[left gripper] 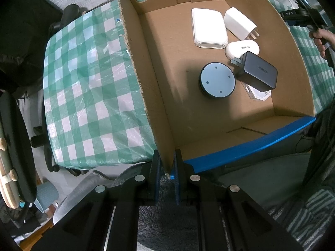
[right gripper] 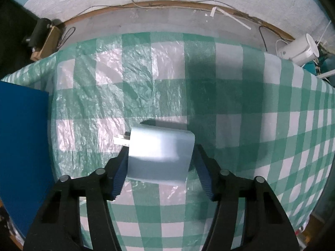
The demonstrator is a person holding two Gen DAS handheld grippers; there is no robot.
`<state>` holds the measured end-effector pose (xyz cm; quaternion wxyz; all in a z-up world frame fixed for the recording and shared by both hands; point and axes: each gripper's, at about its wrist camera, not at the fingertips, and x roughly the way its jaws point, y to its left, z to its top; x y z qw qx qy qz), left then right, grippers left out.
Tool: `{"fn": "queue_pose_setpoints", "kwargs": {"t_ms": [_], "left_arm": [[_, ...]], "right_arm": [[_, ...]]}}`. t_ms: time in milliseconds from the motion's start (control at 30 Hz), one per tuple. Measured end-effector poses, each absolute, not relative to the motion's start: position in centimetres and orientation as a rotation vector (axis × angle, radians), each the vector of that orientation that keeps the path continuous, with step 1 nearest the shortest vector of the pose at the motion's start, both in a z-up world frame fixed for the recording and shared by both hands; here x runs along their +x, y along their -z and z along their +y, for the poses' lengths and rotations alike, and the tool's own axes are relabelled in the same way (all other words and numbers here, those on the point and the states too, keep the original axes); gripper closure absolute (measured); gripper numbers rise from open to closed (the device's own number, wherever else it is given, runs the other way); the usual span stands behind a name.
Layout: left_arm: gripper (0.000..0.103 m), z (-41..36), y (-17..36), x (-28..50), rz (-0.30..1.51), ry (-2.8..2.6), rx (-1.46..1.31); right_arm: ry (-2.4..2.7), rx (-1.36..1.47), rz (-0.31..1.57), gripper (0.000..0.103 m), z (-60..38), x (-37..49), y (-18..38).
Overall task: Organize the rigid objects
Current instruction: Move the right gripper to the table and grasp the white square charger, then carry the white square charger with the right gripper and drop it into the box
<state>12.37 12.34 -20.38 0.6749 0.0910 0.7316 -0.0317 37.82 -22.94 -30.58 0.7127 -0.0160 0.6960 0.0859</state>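
My left gripper (left gripper: pixel 167 165) is pinched nearly shut on the near corner of the cardboard box (left gripper: pixel 159 96), low in the centre of the left wrist view, one finger outside the wall and one inside, with the board squeezed between the blue pads (left gripper: pixel 175 167). The box has blue tape along its near rim and sits on the green-checked tablecloth (left gripper: pixel 88 87), which fills the left of that frame.

Inside the box, toward the upper right of the frame, lie a white power bank (left gripper: pixel 208 28) and a white plug adapter (left gripper: pixel 240 24) side by side. Below them sits a white oval charger (left gripper: pixel 241 49) (marked KINYO), and a dark charger (left gripper: pixel 258 73) marked UGREEN leans over it and over a clear plastic piece (left gripper: pixel 259 94). A round grey puck (left gripper: pixel 216 80) lies just beside the dark charger, toward the middle of the box floor.

My right gripper (right gripper: pixel 160 159) appears low in the centre of the right wrist view, jaws set wide with a pale blue-grey charger (right gripper: pixel 160 152) between them; its prongs point toward the left of the frame. The left pad (right gripper: pixel 120 173) touches its side, but the charger is blurred, so I cannot tell whether the right pad has closed on it. The box's blue outer wall (right gripper: pixel 23 146) fills the left edge of this view.
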Motion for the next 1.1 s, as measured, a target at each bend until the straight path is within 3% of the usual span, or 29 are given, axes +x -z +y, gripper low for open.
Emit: {"fn": "queue_pose_setpoints", "kwargs": {"t_ms": [300,1100], "left_arm": [[0.093,12.4,20.4,12.4,1.645,0.071,0.205],[0.093,12.3,20.4,12.6,1.643,0.072,0.195]], "right_arm": [[-0.232,-0.100,1.559,0.052,-22.3,36.2,29.6],[-0.511,-0.255,1.508,0.052,-16.4,29.9,18.6]]}}
